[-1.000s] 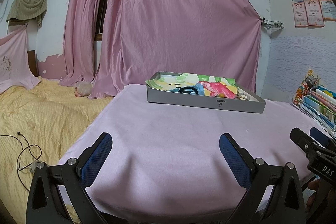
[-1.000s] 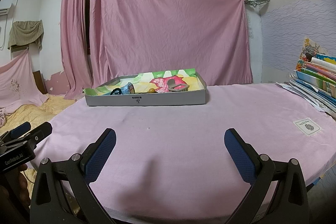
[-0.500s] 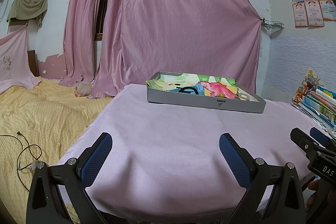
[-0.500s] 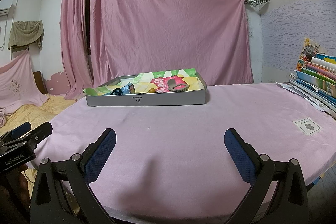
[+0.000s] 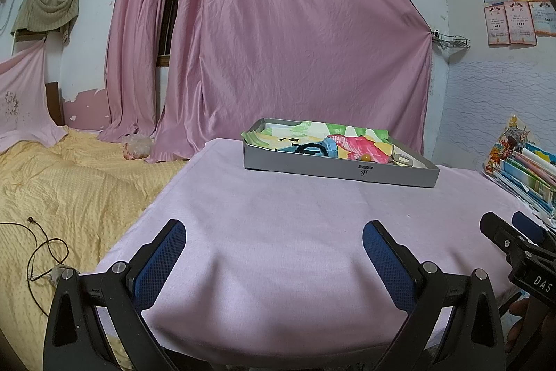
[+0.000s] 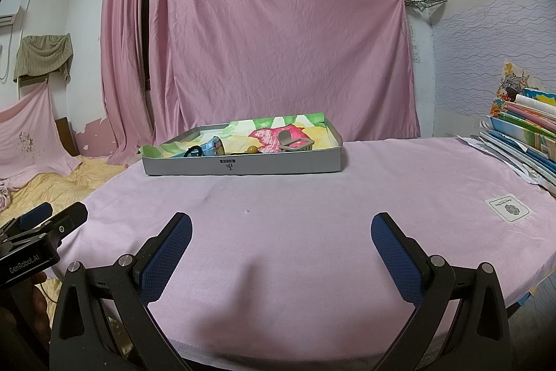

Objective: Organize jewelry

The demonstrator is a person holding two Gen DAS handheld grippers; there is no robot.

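Grey tray [image 5: 333,170] of trinkets on pink tablecloth [image 5: 278,218], far side.

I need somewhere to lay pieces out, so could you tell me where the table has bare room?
The pink cloth is bare from the grey tray forward to both open grippers. The right edge is crowded by stacked books; the tray itself is cluttered.

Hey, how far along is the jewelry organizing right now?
Nothing looks done. Both claws, left and right, hang open and empty over the near edge of the pink tablecloth. The small pieces, including a black ring and an orange bead, sit loose in the grey tray on its colourful paper lining. Everything is left: reaching the tray, picking pieces and sorting them.
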